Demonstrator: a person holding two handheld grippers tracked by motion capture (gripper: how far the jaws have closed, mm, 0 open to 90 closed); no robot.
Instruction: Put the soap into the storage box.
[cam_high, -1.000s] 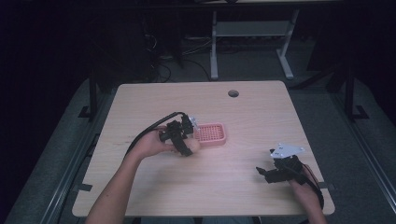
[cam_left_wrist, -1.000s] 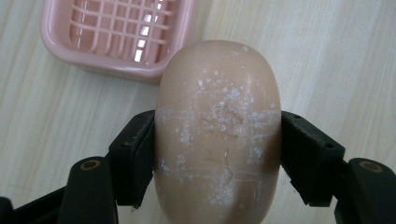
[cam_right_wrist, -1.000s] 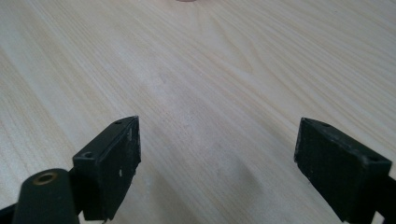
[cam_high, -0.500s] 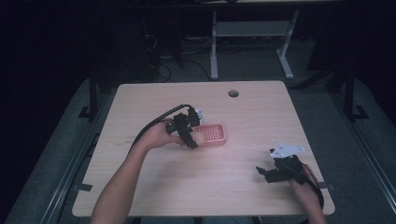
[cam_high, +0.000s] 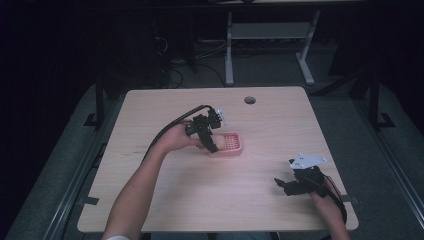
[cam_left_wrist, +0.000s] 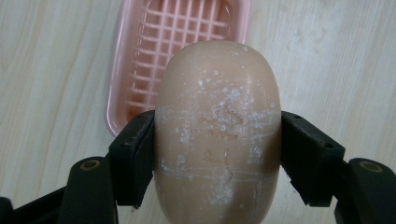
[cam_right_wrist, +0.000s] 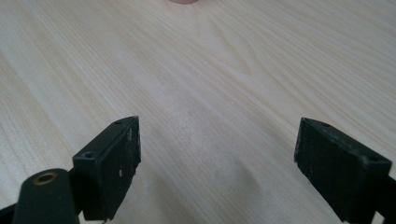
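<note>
From the high view, a person works at a pale wooden table (cam_high: 165, 200) with a hand-held gripper in each hand. The left gripper (cam_high: 209, 141) hangs near the table's middle, at the near-left edge of a pink soap dish (cam_high: 234, 145), with a tan bar of soap (cam_high: 211, 145) between its jaws. A black cable (cam_high: 172, 126) loops from it back along the forearm. The right gripper (cam_high: 285, 184) rests low near the table's front right corner, well apart from the dish, a grey three-cornered plate (cam_high: 306, 160) on top. A round cable hole (cam_high: 249, 100) sits near the table's far edge.

In the left gripper view, the two black jaws clamp the soap (cam_left_wrist: 218, 135) by its long sides. The bar is rounded and oval, its surface scuffed with white flecks and fine scratch lines. It is held above the wood, its far end overlapping the near rim of the soap dish (cam_left_wrist: 122, 79), whose gridded floor shows beyond it.

In the right gripper view, the right gripper (cam_right_wrist: 217, 158) stands with jaws spread wide and nothing between them, only bare wood grain below. A sliver of pink shows at the top edge, too little to tell what it is.
</note>
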